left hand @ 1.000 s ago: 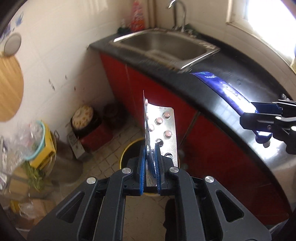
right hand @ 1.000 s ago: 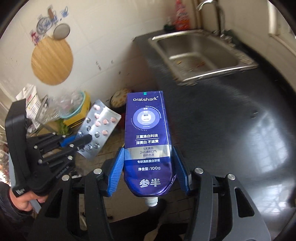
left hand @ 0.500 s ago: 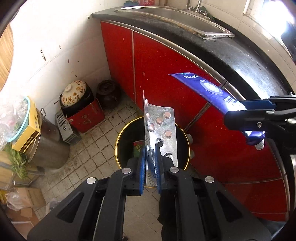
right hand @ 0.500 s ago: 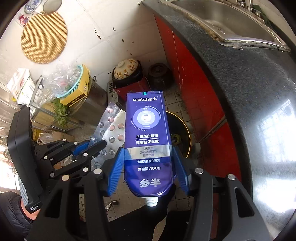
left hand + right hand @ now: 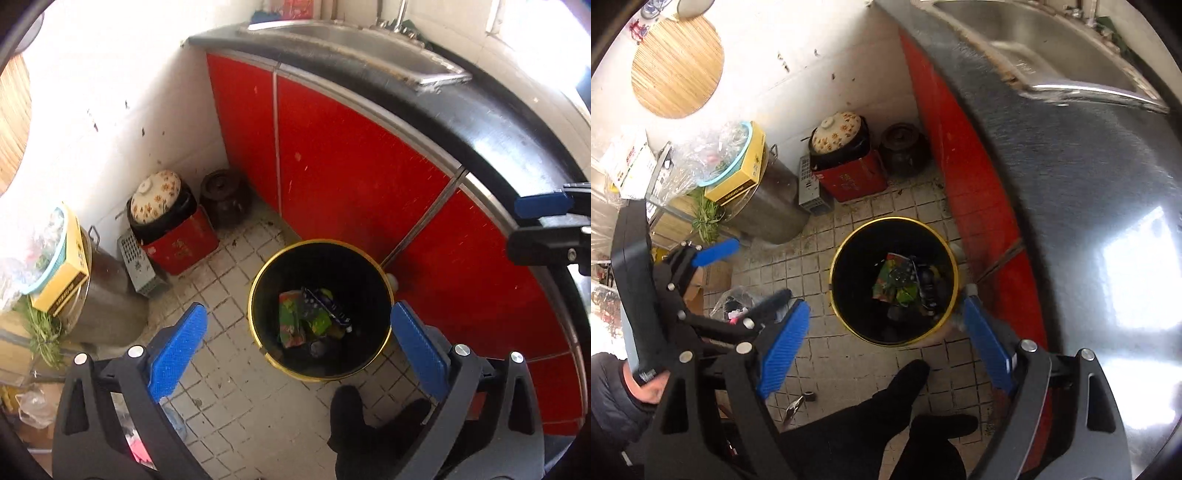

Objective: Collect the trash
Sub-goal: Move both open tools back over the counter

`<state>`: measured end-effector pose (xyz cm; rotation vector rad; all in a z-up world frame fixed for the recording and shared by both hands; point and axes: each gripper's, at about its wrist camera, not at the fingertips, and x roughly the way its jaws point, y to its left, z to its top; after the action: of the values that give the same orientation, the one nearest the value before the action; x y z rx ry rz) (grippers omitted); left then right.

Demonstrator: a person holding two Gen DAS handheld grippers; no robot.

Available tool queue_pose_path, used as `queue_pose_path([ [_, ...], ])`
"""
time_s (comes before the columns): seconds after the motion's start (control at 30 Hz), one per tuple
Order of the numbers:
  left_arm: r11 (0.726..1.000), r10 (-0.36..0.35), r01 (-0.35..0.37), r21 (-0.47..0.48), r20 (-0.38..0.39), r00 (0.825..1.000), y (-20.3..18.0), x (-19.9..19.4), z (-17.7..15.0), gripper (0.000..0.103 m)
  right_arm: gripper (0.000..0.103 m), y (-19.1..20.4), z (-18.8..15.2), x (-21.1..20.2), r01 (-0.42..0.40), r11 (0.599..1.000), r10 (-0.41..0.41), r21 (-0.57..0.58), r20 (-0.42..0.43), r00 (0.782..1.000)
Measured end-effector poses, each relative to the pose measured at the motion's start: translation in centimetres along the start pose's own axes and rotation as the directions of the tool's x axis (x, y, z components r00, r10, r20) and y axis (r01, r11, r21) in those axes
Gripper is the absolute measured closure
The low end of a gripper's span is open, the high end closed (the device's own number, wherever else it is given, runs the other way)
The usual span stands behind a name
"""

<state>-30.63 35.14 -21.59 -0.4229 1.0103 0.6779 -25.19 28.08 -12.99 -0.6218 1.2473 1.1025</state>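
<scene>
A black trash bin with a yellow rim (image 5: 321,242) stands on the tiled floor in front of the red cabinet. Inside lie a green wrapper (image 5: 291,317) and the dark blue toothpaste tube (image 5: 327,304). I cannot make out the blister pack. My left gripper (image 5: 297,308) hangs above the bin, jaws opening wide, nothing between them. My right gripper (image 5: 886,302) is also over the bin (image 5: 891,219), jaws opening and empty. One of its blue fingers (image 5: 543,205) shows at the right edge of the left wrist view.
Red cabinet doors (image 5: 351,166) under a black counter (image 5: 1071,166) with a steel sink (image 5: 351,37) close in the right side. A flowered lid on a pot (image 5: 157,197), a dark jar (image 5: 225,199) and a steel drum (image 5: 768,206) line the wall. A person's black shoes (image 5: 905,387) stand near the bin.
Both grippers sank toward the bin and opened. The blister pack left the left jaws and the toothpaste tube left the right jaws; the tube now lies in the bin.
</scene>
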Motion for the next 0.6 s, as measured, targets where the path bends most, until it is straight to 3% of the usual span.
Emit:
queue_pose_path([
  [0.1, 0.999, -0.039, 0.038, 0.038, 0.028, 0.999, -1.6, -1.4, 1.8, 0.006, 0.020, -1.8, -1.1, -3.9, 0.024, 0.998, -0.027, 0.055, 0.056, 0.998],
  [0.2, 0.988, -0.087, 0.078, 0.134, 0.061, 0.994, -4.9, -2.8, 4.0, 0.006, 0.018, -4.1, -2.7, -8.5, 0.057, 0.990, -0.075, 0.129, 0.136, 0.988],
  [0.33, 0.935, -0.177, 0.130, 0.330, 0.118, 0.977, -12.1, -5.7, 7.1, 0.006, 0.016, -8.3, -5.7, -15.3, 0.136, 0.959, -0.194, 0.247, 0.226, 0.955],
  [0.43, 0.859, -0.280, 0.183, 0.478, 0.138, 0.950, -18.9, -7.9, 8.9, 0.006, 0.016, -12.4, -9.4, -20.9, 0.203, 0.908, -0.313, 0.368, 0.269, 0.911],
  [0.53, 0.756, -0.409, 0.263, 0.599, 0.119, 0.905, -26.8, -10.2, 9.3, 0.006, 0.016, -16.4, -14.0, -25.8, 0.250, 0.835, -0.418, 0.491, 0.270, 0.867],
  [0.6, 0.672, -0.487, 0.314, 0.671, 0.080, 0.870, -32.4, -11.5, 8.9, 0.006, 0.016, -18.5, -17.2, -28.5, 0.269, 0.788, -0.474, 0.554, 0.267, 0.839],
])
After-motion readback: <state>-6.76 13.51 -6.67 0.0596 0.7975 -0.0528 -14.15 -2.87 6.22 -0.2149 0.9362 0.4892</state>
